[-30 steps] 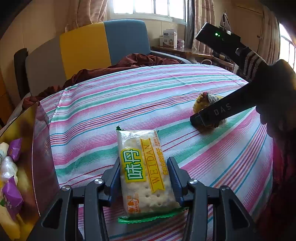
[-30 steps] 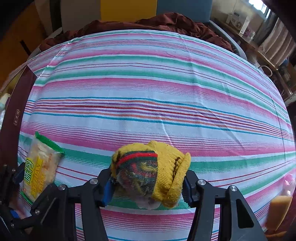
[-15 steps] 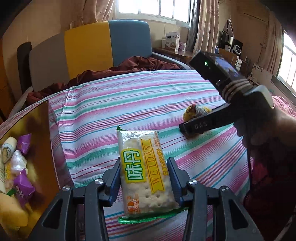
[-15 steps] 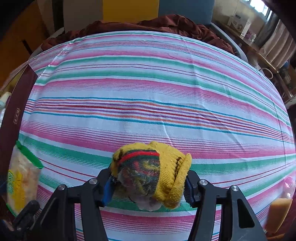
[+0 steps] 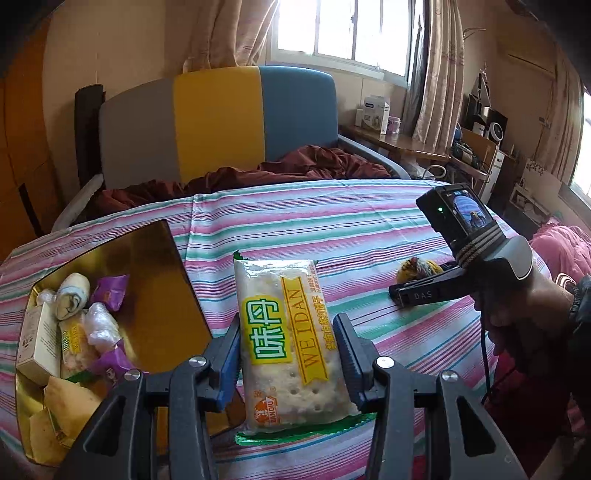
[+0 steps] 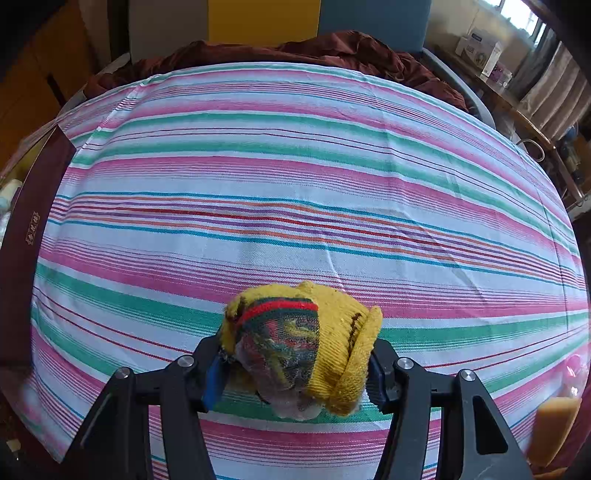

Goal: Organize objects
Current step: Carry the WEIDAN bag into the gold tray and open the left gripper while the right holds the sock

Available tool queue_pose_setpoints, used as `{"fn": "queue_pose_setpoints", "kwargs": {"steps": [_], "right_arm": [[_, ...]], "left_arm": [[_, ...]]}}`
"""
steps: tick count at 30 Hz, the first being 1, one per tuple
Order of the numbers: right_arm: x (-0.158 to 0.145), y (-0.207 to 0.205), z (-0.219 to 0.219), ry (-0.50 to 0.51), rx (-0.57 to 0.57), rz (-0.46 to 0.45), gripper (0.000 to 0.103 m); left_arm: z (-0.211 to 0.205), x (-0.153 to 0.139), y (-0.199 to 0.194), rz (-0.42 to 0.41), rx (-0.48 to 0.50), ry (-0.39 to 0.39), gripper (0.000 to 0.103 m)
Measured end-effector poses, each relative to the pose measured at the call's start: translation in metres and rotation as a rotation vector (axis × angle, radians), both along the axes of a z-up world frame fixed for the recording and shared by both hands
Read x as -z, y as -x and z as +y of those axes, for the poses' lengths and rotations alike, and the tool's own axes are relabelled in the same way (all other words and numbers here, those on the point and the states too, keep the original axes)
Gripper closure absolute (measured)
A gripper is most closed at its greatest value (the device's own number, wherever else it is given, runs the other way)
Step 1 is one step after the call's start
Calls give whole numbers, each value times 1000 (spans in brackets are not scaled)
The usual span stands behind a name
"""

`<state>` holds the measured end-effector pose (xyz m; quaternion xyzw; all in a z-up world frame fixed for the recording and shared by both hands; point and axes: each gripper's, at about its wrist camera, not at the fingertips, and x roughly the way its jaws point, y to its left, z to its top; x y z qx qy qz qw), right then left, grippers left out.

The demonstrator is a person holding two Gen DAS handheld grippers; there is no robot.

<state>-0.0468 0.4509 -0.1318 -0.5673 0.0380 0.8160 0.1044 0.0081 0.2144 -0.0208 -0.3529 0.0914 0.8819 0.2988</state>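
The striped cloth point(image 6: 295, 177) lies bare across its middle and far side; the gold box point(image 5: 162, 295) blocks its left edge.

I am working in a lived-in home room: curtained windows point(image 5: 347, 33), a yellow-and-blue armchair point(image 5: 236, 122) with a maroon blanket point(image 5: 303, 166), a cluttered side desk point(image 5: 402, 142), a striped tablecloth point(image 6: 295, 192).

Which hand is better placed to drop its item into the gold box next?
Left. The left gripper holds the cracker packet beside the open gold box. The right gripper holds the yellow sock bundle on the striped cloth, farther from the box.
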Motion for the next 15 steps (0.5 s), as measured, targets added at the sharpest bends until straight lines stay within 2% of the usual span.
{"fn": "queue_pose_setpoints", "kwargs": {"steps": [7, 11, 15], "right_arm": [[-1, 1, -3, -15, -3, 3, 42], [-2, 0, -5, -25, -6, 3, 42], [-1, 3, -5, -40, -13, 3, 42]], "left_arm": [[-37, -2, 10, -24, -62, -32, 56], [-78, -5, 23, -88, -119, -116, 56], [-143, -4, 50, -185, -264, -215, 56]]}}
